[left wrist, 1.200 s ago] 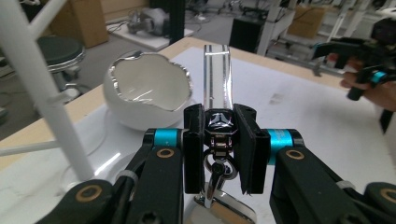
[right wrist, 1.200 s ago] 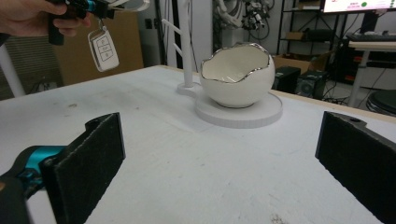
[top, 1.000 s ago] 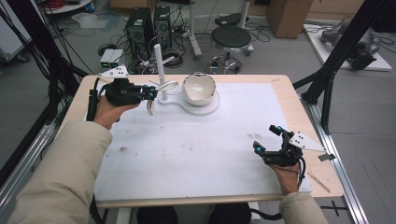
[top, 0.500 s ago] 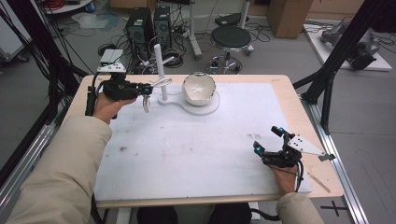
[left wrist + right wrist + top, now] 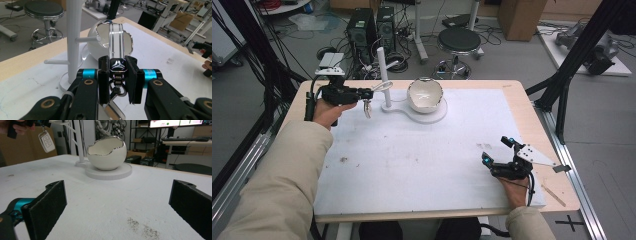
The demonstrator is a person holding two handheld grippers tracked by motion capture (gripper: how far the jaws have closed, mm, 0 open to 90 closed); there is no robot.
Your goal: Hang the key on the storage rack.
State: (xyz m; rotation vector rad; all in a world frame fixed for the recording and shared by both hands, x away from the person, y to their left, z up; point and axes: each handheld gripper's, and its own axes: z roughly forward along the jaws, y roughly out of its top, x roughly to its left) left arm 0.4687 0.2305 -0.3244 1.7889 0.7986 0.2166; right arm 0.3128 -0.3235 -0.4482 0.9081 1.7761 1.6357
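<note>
My left gripper (image 5: 366, 94) is shut on the metal clasp (image 5: 117, 67) of a keychain, at the table's far left. The keychain's shiny strap loop (image 5: 116, 35) sticks out ahead of the jaws, just beside the tip of a peg (image 5: 87, 39) on the white stand (image 5: 383, 65). A car key fob (image 5: 368, 109) hangs below the gripper, above the mat. The key fob (image 5: 46, 142) also dangles at the upper left of the right gripper view. My right gripper (image 5: 496, 150) rests open at the near right, nothing between its pads (image 5: 47, 205).
A white egg-shaped bowl (image 5: 424, 95) with a silver jagged rim sits on the stand's round base (image 5: 439, 115). A white mat (image 5: 412, 160) covers most of the wooden table (image 5: 532, 120). A thin stick (image 5: 553, 194) lies near the right edge.
My left gripper has carried the keychain slightly left and toward the far edge, staying by the stand. The right hand has drifted a little to the right.
</note>
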